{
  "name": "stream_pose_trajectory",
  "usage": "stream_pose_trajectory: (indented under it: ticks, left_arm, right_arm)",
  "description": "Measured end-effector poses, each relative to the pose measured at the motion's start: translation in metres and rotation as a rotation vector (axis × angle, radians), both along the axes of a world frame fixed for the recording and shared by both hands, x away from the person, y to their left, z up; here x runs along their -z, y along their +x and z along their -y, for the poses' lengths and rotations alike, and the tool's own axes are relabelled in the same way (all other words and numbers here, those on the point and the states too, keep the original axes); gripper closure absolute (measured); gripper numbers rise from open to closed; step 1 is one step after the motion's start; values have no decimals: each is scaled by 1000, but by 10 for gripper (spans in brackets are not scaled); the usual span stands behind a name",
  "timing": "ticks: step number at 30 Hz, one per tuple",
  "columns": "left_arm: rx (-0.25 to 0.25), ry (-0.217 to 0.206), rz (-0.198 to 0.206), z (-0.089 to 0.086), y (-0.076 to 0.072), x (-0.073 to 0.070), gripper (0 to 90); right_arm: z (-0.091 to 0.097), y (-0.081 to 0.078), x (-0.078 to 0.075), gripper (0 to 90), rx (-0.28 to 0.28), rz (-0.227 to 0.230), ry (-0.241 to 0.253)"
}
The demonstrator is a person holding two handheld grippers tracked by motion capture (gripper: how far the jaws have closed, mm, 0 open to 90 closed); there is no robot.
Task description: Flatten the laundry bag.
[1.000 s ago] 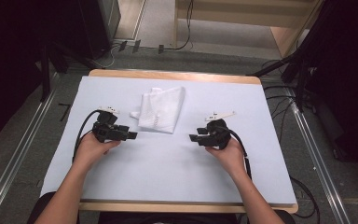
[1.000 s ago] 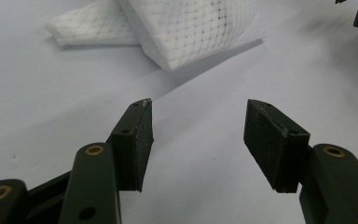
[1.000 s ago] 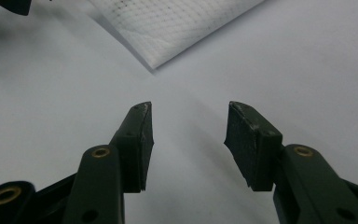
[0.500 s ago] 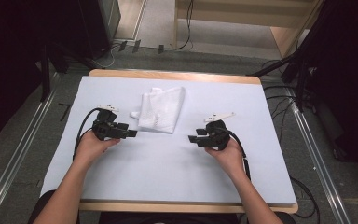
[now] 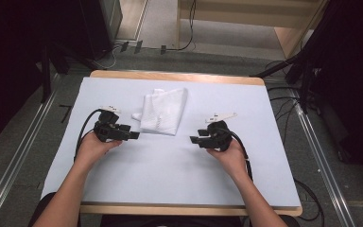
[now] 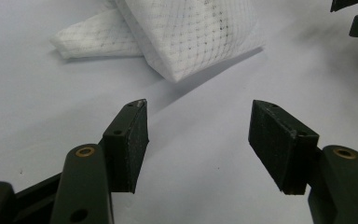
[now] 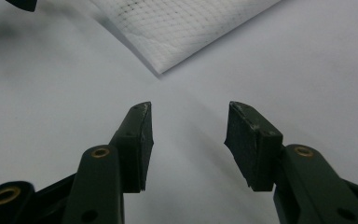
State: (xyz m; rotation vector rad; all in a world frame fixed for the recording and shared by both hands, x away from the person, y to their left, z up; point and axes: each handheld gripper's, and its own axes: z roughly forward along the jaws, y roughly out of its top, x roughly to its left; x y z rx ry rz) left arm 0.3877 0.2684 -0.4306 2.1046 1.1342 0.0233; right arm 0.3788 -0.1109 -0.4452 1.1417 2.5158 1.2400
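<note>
A folded white mesh cloth [image 5: 163,111] lies on the pale sheet at the middle back of the table. My left gripper [image 5: 133,135] rests just left of the cloth's near corner, jaws pointing right. In the left gripper view the cloth [image 6: 182,32] lies ahead of my left gripper [image 6: 198,128], which is open and empty. My right gripper [image 5: 194,140] sits to the right of the cloth, jaws pointing left. The right gripper view has the cloth's corner [image 7: 177,28] beyond my right gripper [image 7: 189,123], open with nothing between its pads.
A pale sheet [image 5: 170,179] covers the wooden table [image 5: 179,76]. Black cables trail from both grippers toward the person. Dark equipment and floor cables surround the table. The other gripper's jaw tips [image 6: 354,18] show at the top right of the left gripper view.
Both hands have shifted only slightly; the grippers stay open beside the cloth, which has not moved.
</note>
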Motion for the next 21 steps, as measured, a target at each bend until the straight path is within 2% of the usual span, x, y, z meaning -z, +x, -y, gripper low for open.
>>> stream_pose_trajectory:
  ticks: [14, 21]
  left_arm:
    - [-6, 3, -6, -3, -1, 0, 384]
    - [-3, 9, -7, -5, -3, 0, 385]
  right_arm:
    - [-6, 0, -2, 532, -14, -4, 12]
    - [-10, 0, -2, 531, -23, -5, 1]
